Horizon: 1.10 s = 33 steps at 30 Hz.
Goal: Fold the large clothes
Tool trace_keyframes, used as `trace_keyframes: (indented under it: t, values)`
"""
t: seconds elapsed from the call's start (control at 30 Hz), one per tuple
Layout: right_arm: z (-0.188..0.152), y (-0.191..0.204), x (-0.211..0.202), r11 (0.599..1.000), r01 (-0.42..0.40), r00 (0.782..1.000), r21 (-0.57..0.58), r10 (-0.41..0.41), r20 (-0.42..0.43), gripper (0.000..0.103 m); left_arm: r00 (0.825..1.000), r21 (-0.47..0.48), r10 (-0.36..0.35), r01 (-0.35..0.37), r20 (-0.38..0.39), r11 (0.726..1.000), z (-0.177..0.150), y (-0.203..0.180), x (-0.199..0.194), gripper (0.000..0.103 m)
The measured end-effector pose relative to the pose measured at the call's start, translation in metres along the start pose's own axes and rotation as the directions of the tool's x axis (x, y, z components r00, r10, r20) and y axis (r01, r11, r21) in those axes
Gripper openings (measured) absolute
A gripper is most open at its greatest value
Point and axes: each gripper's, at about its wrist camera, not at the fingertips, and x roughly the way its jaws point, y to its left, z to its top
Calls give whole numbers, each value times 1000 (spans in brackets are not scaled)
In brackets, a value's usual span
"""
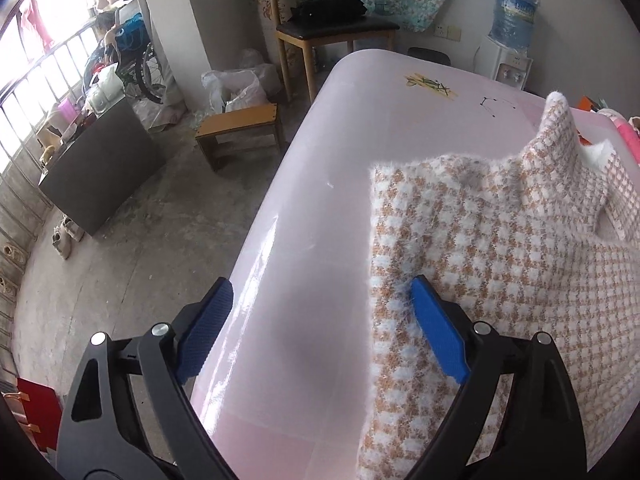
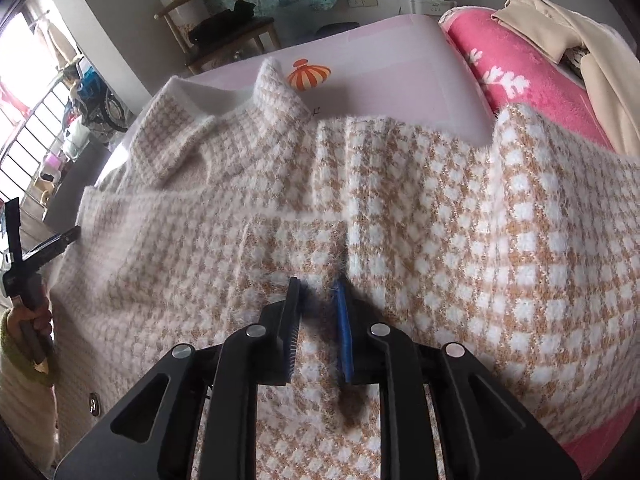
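Pale pink and glossy, the tabletop carries a fuzzy houndstooth sweater spread flat, collar toward the far end, one side draped over a pink blanket.

The right tool sits low over the middle of the sweater, its jaws only a narrow gap apart, and a raised ridge of knit runs up from that gap. Whether the pads actually pinch the cloth I cannot tell.

The left tool stands wide open at the sweater's side edge, one blue pad over the fabric and one over bare tabletop, holding nothing; it looks placed to take that edge for a fold.

A cream garment heaped on the blanket could crowd that side of the fold. Beyond the tabletop, a wooden chair and a small stool stand well clear.
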Motion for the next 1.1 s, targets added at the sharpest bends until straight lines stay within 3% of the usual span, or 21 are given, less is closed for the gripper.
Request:
trace_keyframes:
  t: [0.1, 0.17, 0.23, 0.3, 0.4, 0.47, 0.57, 0.7, 0.83, 0.9, 1.1]
  values:
    - [1, 8, -26, 998, 53, 995, -33, -50, 81, 24, 998, -6, -36, 37, 60, 999, 0, 7, -21, 86]
    - [2, 18, -38, 995, 60, 991, -76, -50, 127, 42, 989, 17, -79, 77, 129, 997, -4, 6, -46, 86]
    - [2, 35, -38, 990, 22, 992, -139, -4, 129, 51, 973, 69, -162, 153, 166, 986, -10, -4, -67, 86]
    - [0, 58, -25, 978, 12, 995, -207, 8, 96, 55, 955, 139, -258, 239, 144, 961, -19, -24, -77, 89]
    - [-7, 80, 6, 966, 11, 999, -258, -3, 32, 56, 946, 192, -312, 291, 90, 937, -36, -58, -75, 89]
    - [-16, 82, 24, 964, 44, 999, -261, -44, 9, 61, 947, 212, -318, 303, 44, 929, -47, -76, -64, 89]
    - [-19, 89, 18, 958, 100, 995, -268, -97, 22, 62, 965, 232, -260, 260, -30, 937, -63, -97, -41, 89]
    - [-28, 99, -7, 958, 111, 993, -265, -96, 68, 64, 972, 235, -235, 230, -11, 944, -71, -99, -36, 93]
    - [-43, 95, 12, 958, 134, 991, -255, -137, 5, 66, 973, 234, -231, 226, -4, 946, -76, -101, -36, 95]
    - [-47, 94, 12, 959, 139, 990, -247, -139, 20, 67, 975, 235, -224, 219, -8, 947, -75, -102, -35, 95]
    - [-50, 62, -44, 987, 119, 990, -104, -110, 88, 67, 975, 244, -223, 219, -12, 945, -72, -100, -36, 95]
